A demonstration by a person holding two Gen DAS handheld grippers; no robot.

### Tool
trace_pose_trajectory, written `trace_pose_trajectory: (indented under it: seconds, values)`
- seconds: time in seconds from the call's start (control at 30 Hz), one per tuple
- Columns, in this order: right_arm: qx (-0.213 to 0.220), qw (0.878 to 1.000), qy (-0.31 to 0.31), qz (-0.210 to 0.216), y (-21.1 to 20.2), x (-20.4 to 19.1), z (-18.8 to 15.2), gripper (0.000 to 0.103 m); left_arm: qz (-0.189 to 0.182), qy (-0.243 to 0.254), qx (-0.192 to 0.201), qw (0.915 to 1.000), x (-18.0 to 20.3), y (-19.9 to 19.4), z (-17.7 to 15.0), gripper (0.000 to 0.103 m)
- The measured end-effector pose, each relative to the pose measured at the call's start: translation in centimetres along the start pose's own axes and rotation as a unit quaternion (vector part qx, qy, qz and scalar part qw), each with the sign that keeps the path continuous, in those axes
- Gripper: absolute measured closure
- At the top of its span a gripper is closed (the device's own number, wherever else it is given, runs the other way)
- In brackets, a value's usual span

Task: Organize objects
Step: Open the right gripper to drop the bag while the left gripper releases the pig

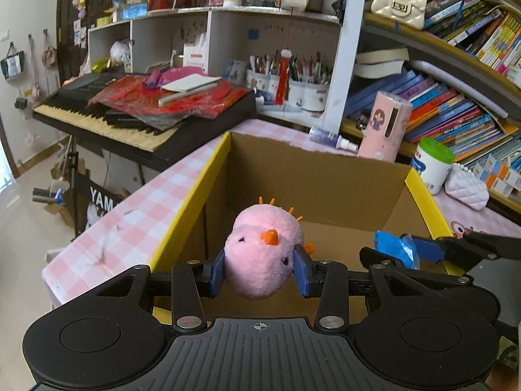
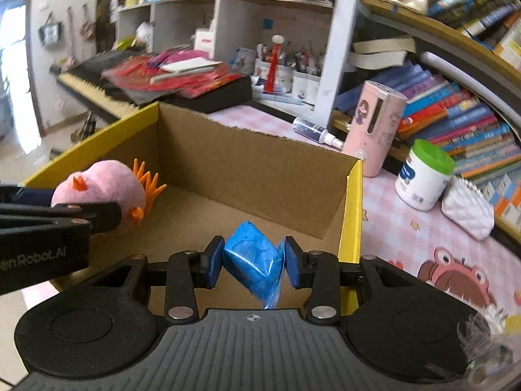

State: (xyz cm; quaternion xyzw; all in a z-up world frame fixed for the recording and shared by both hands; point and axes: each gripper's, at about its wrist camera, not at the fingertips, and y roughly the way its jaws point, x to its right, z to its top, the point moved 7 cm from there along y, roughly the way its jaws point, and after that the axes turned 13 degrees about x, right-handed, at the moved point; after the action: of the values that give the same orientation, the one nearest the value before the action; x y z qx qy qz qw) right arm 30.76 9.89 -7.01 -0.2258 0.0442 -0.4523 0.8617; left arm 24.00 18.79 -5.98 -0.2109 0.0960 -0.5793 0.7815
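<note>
My left gripper (image 1: 259, 268) is shut on a pink plush chick (image 1: 262, 251) with an orange beak and spikes, held over the near edge of an open cardboard box (image 1: 312, 172) with yellow flaps. My right gripper (image 2: 254, 262) is shut on a blue plastic-wrapped packet (image 2: 252, 255), also held above the box interior (image 2: 260, 169). The right gripper with the packet (image 1: 395, 248) shows at the right in the left wrist view. The chick (image 2: 101, 185) in the left gripper shows at the left in the right wrist view.
The box stands on a pink checked tablecloth (image 1: 136, 218). Behind it are a pink cylinder (image 1: 386, 123), a green-lidded white jar (image 1: 431, 164), a white quilted pouch (image 1: 467, 185) and shelves of books (image 1: 456, 107). A keyboard piano (image 1: 136, 110) piled with papers stands to the left.
</note>
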Motion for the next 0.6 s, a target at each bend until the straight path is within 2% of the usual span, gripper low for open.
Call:
trace_pose_trajectory:
  seconds: [0.1,0.37,0.6]
  values:
    - [-0.008,0.999,-0.033,0.019,0.3,0.1,-0.2,0.066,-0.001,0.003,-0.005,1.0,0.5,0.3,-0.3,0.062]
    - [-0.018,0.996,-0.062,0.054,0.8,0.8,-0.3,0.066,-0.002,0.006,-0.022,0.9998,1.3,1.1,-1.1,0.062]
    - [-0.019,0.996,-0.063,0.053,0.8,0.8,-0.2,0.065,0.0,0.002,-0.025,0.9997,1.4,1.1,-1.4,0.063]
